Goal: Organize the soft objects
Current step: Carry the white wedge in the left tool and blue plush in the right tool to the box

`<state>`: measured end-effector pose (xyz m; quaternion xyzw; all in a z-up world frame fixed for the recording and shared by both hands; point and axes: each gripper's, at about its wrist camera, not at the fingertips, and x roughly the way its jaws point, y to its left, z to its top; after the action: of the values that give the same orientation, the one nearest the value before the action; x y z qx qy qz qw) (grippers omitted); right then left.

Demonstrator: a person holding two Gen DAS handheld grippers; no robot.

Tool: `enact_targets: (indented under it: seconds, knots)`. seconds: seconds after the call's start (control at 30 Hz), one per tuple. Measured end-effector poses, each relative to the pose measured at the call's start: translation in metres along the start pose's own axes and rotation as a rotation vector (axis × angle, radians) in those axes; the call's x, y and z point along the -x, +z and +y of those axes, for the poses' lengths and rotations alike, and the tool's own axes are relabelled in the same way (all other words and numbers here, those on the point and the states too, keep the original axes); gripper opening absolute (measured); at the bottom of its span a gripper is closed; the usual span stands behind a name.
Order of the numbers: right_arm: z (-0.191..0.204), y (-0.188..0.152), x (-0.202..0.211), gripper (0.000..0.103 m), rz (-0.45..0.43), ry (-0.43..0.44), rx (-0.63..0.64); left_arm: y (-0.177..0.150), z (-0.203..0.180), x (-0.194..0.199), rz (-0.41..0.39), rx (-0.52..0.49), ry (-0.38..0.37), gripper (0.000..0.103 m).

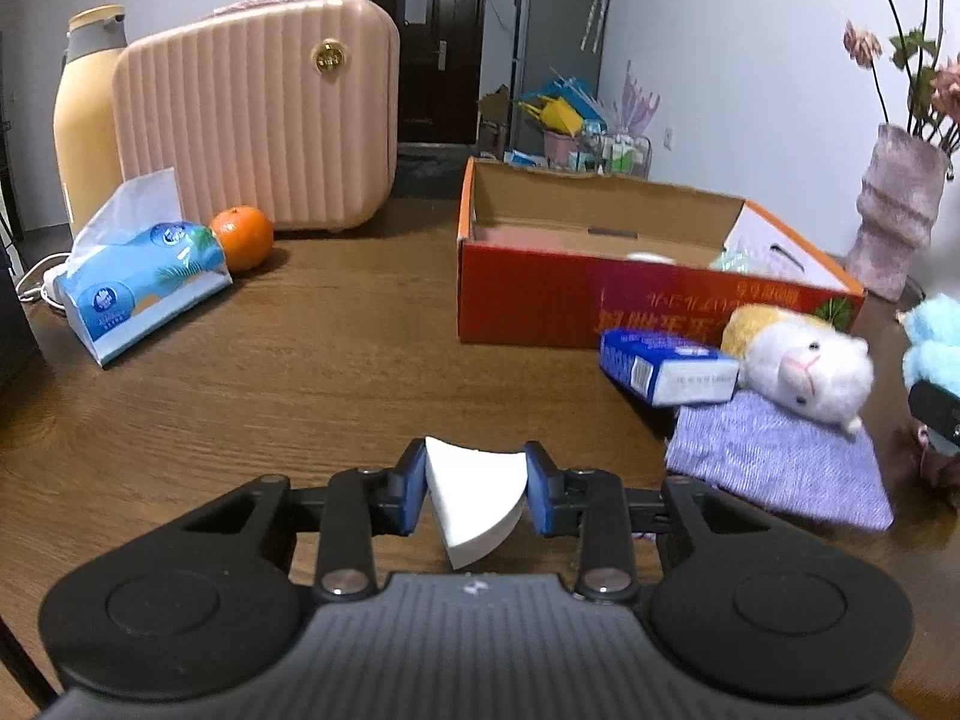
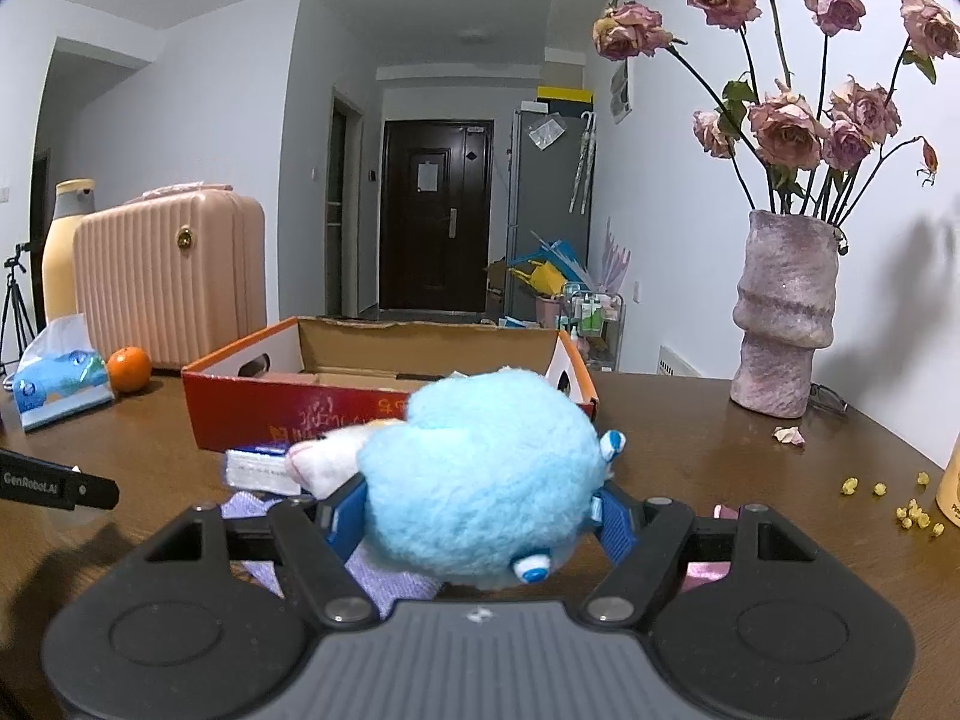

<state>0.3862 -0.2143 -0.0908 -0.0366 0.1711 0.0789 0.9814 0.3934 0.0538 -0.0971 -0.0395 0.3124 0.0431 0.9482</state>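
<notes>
Wooden table [image 1: 300, 390]: left gripper [image 1: 477, 495] clamps white sponge [image 1: 474, 498], right gripper [image 2: 480, 510] blue plush [image 2: 480, 480]

Between my left claw's [image 1: 477, 495] pads sits the white wedge-shaped foam sponge [image 1: 474, 498], over the brown wooden table [image 1: 300, 360]. Ahead and right stands the open red cardboard box [image 1: 600, 300]; before it lie the blue-and-white tissue pack [image 1: 666, 366] and the white-and-tan plush hamster [image 1: 798, 369] on the lilac knitted cloth [image 1: 780, 468]. My right claw [image 2: 480, 519] clasps the fluffy light-blue plush toy [image 2: 480, 480] before that box
</notes>
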Motion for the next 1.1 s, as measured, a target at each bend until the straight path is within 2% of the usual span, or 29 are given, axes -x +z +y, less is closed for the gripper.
enact_targets:
  seconds: [0.53,1.1]
  knots:
    - [0.010,0.017,0.006,0.073,-0.094,-0.007,-0.058,0.022,-0.011,0.022,-0.104,0.067,-0.016,0.034]
    - [0.013,0.037,-0.025,0.073,-0.128,-0.006,-0.092,0.059,-0.033,0.006,-0.169,0.103,-0.042,0.034]
